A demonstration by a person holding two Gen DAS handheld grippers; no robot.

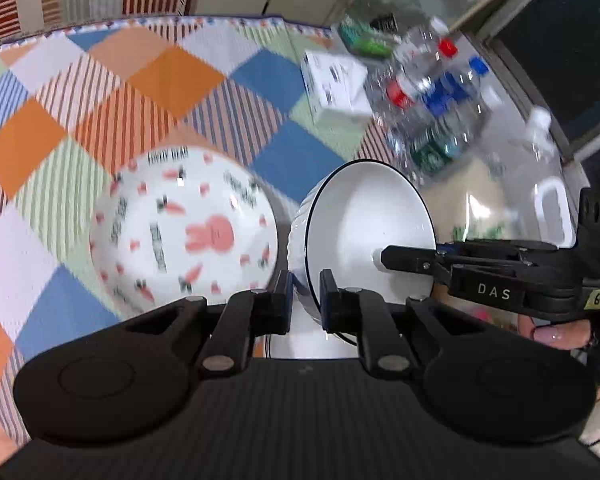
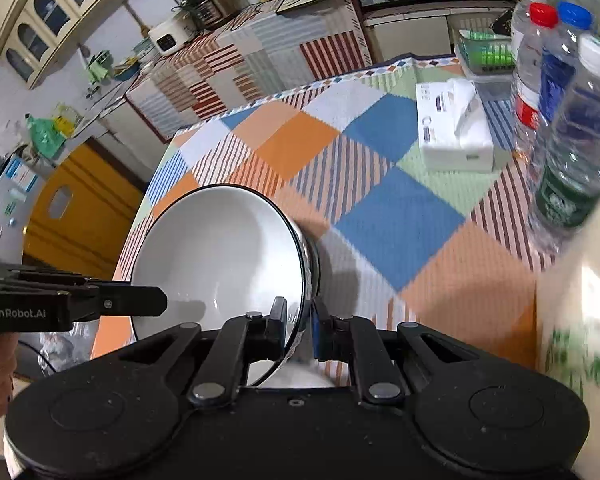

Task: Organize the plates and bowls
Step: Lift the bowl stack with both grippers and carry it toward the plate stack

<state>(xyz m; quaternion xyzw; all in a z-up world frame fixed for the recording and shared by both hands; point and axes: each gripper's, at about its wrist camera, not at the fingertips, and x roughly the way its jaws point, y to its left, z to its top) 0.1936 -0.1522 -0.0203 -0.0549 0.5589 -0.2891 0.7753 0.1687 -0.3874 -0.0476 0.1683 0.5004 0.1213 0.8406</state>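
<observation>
A white bowl with a dark rim [image 1: 364, 216] is held tilted on its side above the checked tablecloth. My left gripper [image 1: 305, 300] is shut on its rim from below. My right gripper [image 2: 299, 328] is shut on the same bowl [image 2: 220, 256] at its rim; its fingers [image 1: 404, 260] reach in from the right in the left wrist view. The left gripper's fingers [image 2: 140, 300] show at the left in the right wrist view. A white plate with pink rabbit and carrot prints [image 1: 184, 228] lies flat on the cloth left of the bowl.
A white tissue box [image 1: 336, 84] [image 2: 456, 136] stands at the back of the table. Several plastic water bottles [image 1: 432, 88] [image 2: 568, 128] and a clear jug [image 1: 548, 184] stand at the right. A green-lidded container [image 2: 488, 60] sits behind the box.
</observation>
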